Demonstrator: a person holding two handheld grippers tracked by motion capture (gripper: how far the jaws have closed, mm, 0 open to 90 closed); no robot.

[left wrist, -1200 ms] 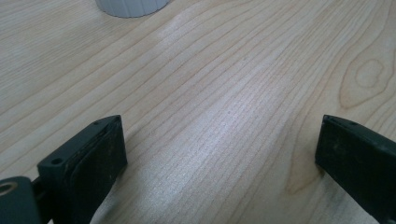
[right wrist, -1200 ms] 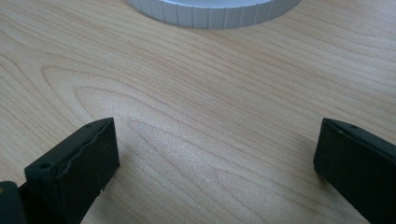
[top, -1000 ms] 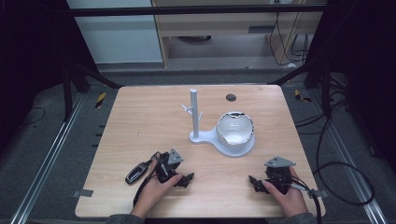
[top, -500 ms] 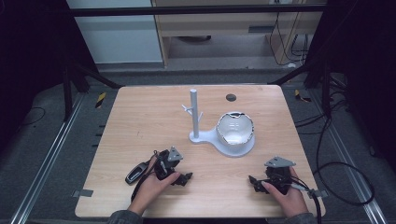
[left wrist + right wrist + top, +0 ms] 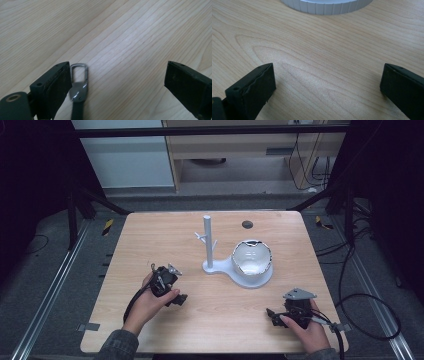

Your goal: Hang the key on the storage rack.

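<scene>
Left gripper view is showing the left gripper [image 5: 117, 82] gaping wide, gripping nothing; the unmarked keychain clip [image 5: 78, 83] is lying beside its seven-o'clock jaw. Right gripper [image 5: 328, 87] is likewise gaping, empty.

The left gripper [image 5: 175, 298] has shifted right and slightly away from the person across the table [image 5: 150, 235], moving over the spot where the key fob [image 5: 78, 93] lay in plain sight a second ago. The fob's metal clip now sits just beside the inner face of one jaw, jaws spread wide.
</scene>
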